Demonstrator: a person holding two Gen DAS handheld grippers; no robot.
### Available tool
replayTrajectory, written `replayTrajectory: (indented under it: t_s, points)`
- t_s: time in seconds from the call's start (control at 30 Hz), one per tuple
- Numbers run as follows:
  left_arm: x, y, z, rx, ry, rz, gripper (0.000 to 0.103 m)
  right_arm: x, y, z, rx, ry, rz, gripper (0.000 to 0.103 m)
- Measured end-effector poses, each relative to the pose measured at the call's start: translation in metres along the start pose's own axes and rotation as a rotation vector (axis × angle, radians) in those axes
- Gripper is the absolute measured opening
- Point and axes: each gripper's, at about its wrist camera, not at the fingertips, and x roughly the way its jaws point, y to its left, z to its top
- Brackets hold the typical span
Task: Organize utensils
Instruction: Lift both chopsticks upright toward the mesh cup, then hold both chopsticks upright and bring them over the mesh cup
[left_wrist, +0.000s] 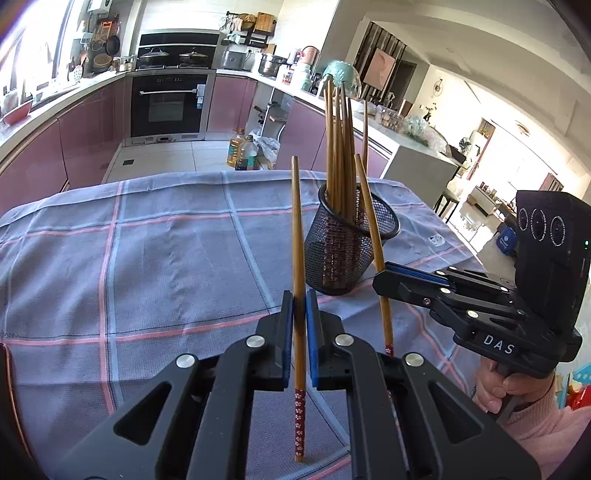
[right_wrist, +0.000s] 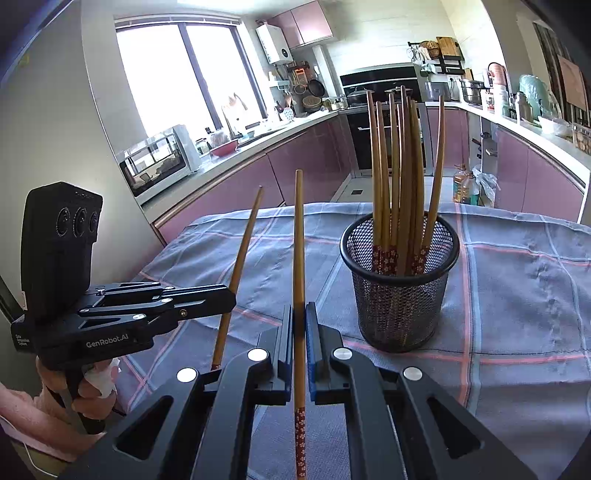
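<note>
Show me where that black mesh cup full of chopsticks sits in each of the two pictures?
Left wrist view: the mesh cup stands right of centre, beyond the tongs.
Right wrist view: the mesh cup stands right of centre, on the cloth.
Shared landmark: the black oven behind it.

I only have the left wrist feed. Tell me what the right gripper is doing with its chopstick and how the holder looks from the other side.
Observer: In the right wrist view the right gripper is shut on its chopstick, held nearly upright with the flowered red end down.
Operator: Report the holder.
Observer: From that side you look into the mesh holder; the chopsticks inside stand with their red patterned ends down.
Operator: Check my own grip from there.
Observer: The left gripper is clamped on its chopstick, which leans with its tip toward the holder.
</note>
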Motion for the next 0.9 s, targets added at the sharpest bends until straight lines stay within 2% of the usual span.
replayTrajectory:
  t_s: [0.9]
  points:
    - [-0.03,-0.012,0.009,0.038,-0.078,-0.045,0.008,-0.012,-0.002,0.007,-0.009,-0.048,0.002,0.005]
